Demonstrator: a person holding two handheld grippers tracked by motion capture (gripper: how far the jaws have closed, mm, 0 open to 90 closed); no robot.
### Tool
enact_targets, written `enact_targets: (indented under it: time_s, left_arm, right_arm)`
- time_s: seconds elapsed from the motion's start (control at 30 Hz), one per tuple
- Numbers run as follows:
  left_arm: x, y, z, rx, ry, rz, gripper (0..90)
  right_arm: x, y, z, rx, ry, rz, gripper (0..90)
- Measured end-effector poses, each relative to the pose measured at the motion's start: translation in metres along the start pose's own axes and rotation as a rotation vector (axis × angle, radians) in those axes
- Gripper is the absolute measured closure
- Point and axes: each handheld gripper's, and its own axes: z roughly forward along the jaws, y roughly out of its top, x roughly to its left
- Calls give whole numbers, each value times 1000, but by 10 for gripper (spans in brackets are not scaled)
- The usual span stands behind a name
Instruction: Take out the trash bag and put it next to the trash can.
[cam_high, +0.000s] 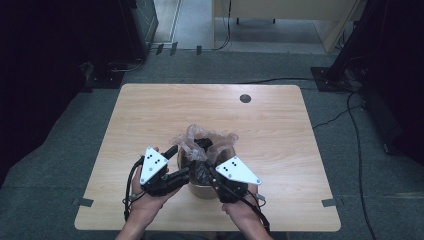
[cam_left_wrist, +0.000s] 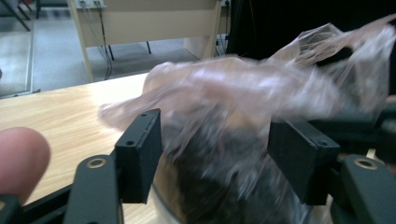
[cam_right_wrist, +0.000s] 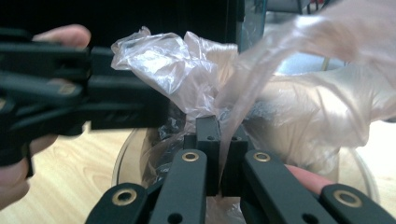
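Note:
A thin pinkish translucent plastic bag (cam_high: 202, 140) lines a small round container (cam_high: 204, 191) near the table's front middle. Its crumpled mouth stands up above the rim. My right gripper (cam_high: 206, 165) comes in from the front right. In the right gripper view it (cam_right_wrist: 219, 140) is shut on a fold of the bag (cam_right_wrist: 163, 70). My left gripper (cam_high: 186, 174) reaches in from the left at the container's side. In the left gripper view it (cam_left_wrist: 217, 156) is open, the blurred bag (cam_left_wrist: 243, 93) just beyond its pads (cam_left_wrist: 140, 154). The left gripper (cam_right_wrist: 93, 107) also shows in the right gripper view.
The wooden table (cam_high: 150, 115) has a round grommet hole (cam_high: 245, 98) near its far edge. Dark equipment stands on the floor to the left and right, with cables (cam_high: 357, 150) trailing at the right. A pale desk (cam_left_wrist: 140, 23) stands beyond the table.

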Motion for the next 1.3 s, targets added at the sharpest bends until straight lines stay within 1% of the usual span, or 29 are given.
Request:
enact_targets:
  time_s: [0.17, 0.27, 0.37, 0.47, 0.53, 0.67, 0.73, 0.8, 0.83, 0.87, 0.9, 1.03, 1.07, 1.1, 1.13, 1.17, 1.2, 1.23, 1.27, 1.3]
  left_arm:
    - [12, -9, -9, -8, 36, -40, 310]
    - [21, -18, -12, -10, 58, -76, 305]
    - [34, -28, -16, -6, 92, -120, 295]
    - [45, -39, -20, 13, 117, -148, 278]
    - [52, -46, -22, 27, 130, -155, 256]
    - [66, -58, -25, 50, 170, -167, 227]
    - [74, -68, -25, 71, 202, -172, 200]
    - [81, -78, -25, 89, 227, -177, 194]
    - [84, -83, -25, 96, 239, -175, 192]
    - [87, -89, -24, 108, 255, -160, 185]
    - [89, -94, -23, 124, 271, -155, 185]
    - [103, -113, -19, 200, 322, -156, 171]
    - [107, -117, -18, 225, 324, -156, 149]
    - [109, -120, -17, 239, 325, -166, 112]
    - [113, -125, -16, 265, 333, -169, 105]
    - [115, -128, -16, 283, 341, -164, 105]
    - [118, -133, -15, 305, 361, -160, 104]
    - [119, -135, -14, 315, 372, -158, 99]
    - [120, -138, -12, 333, 385, -148, 99]
    - [121, -141, -11, 351, 388, -137, 97]
  right_arm:
    - [0, 11, -5, -54, -16, -16, 900]
    - [-1, 18, -8, -85, -28, -19, 900]
    - [-3, 25, -12, -106, -40, -21, 900]
    - [-4, 33, -16, -134, -49, -30, 900]
    - [-6, 37, -19, -152, -55, -32, 900]
    - [-9, 46, -23, -181, -66, -28, 900]
    - [-11, 50, -25, -196, -72, -28, 900]
    - [-11, 53, -27, -205, -75, -30, 900]
    - [-12, 55, -28, -211, -75, -30, 900]
    - [-12, 56, -29, -218, -79, -30, 900]
    - [-12, 58, -30, -223, -80, -28, 900]
    - [-15, 62, -34, -249, -91, -25, 900]
    - [-16, 64, -35, -257, -94, -26, 900]
    - [-17, 65, -36, -263, -98, -26, 900]
    - [-17, 66, -37, -266, -100, -23, 900]
    - [-19, 68, -38, -275, -104, -25, 900]
    - [-20, 69, -39, -278, -107, -24, 900]
    - [-22, 70, -41, -285, -113, -22, 900]
    - [-23, 71, -41, -290, -116, -22, 900]
    - [-25, 72, -43, -295, -121, -24, 900]
